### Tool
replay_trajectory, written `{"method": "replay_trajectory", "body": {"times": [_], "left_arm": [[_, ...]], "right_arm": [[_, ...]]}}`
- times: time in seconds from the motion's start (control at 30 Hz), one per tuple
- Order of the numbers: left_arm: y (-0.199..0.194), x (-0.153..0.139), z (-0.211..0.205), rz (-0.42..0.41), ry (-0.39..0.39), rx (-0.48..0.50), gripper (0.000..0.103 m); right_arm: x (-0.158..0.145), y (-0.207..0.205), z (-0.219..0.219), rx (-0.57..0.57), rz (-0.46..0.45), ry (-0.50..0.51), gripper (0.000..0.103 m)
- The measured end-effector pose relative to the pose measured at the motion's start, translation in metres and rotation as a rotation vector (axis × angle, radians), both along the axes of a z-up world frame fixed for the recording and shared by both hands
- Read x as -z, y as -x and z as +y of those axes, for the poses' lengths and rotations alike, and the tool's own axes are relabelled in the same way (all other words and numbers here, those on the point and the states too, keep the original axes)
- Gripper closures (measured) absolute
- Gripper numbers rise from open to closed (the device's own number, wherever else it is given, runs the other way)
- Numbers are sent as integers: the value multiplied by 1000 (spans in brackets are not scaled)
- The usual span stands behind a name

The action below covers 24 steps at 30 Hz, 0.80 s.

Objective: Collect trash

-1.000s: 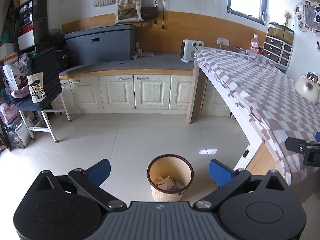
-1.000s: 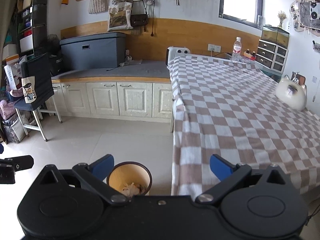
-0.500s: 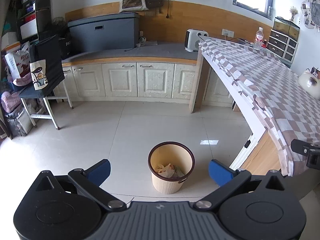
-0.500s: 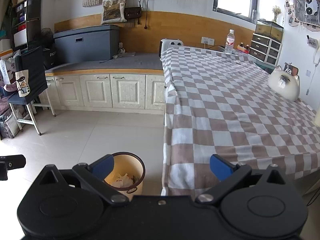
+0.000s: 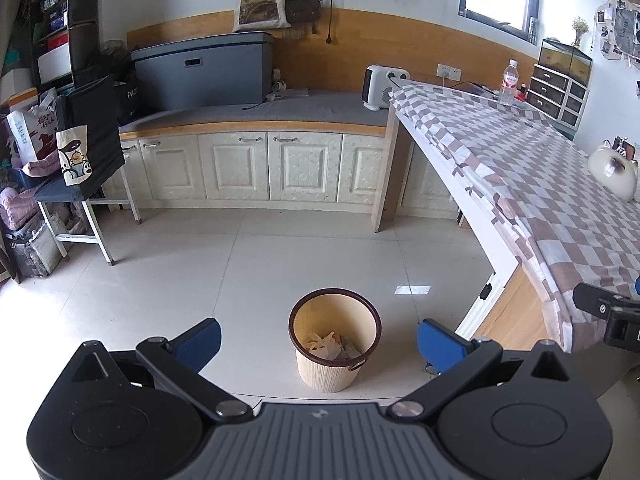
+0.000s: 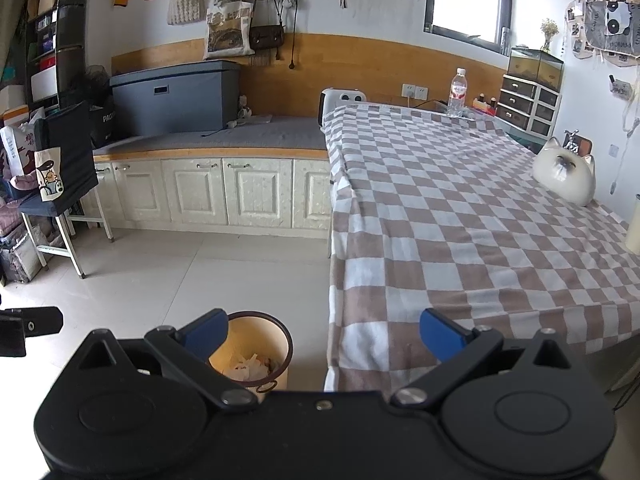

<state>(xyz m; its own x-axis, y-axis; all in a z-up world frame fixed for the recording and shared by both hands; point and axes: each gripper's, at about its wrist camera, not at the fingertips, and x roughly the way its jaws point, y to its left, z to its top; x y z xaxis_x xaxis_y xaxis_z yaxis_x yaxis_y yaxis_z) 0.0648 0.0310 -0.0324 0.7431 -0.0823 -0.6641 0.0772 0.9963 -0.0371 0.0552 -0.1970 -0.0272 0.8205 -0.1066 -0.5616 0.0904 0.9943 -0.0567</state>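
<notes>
Lived-in home room: white cabinets (image 6: 208, 192), hanging bags (image 6: 228, 32), checkered tablecloth (image 6: 460, 208), cat ornament (image 6: 564, 176).

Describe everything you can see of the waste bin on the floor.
The waste bin is a round, beige, ribbed tub, plastic by its look, with a dark brown rim and a small loop handle at the side. It stands upright on the pale tiled floor, beside the checkered table's corner. Crumpled white paper and wrappers lie inside; nothing else touches it.

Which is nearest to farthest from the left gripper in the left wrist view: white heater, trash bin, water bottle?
From the left gripper:
1. Trash bin, on the floor just ahead, between the open fingers.
2. White heater, on the grey counter at the back, centre-right.
3. Water bottle, far end of the checkered table, right.
</notes>
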Motion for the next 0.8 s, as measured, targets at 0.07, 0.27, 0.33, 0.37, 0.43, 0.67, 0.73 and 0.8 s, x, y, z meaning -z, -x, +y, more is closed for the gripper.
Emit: {"method": "replay_trajectory", "body": {"times": [0.07,0.27,0.33,0.37,0.43,0.67,0.73,0.8], "left_arm": [[1,-1,-1,-3,-1,0,0],[2,-2,-3,-9,2,-1,0],[2,-2,-3,-8,2,0,0],[2,-2,-3,-8,3,-1,0],[2,-2,-3,-8,2,-2,0],[2,-2,-3,-7,2,-1,0],[2,-2,-3,-6,3,-1,0],[2,-2,-4,-6,3,-1,0]], "right_arm": [[-1,1,-1,4,-6,1,0],[-3,5,0,7,-16,5,0],[-3,5,0,8,-16,6,0],[-3,5,0,8,-16,6,0],[-3,5,0,7,-16,5,0],[-4,6,0,6,-13,7,0],[-4,6,0,6,-12,7,0],[-4,6,0,6,-13,7,0]]}}
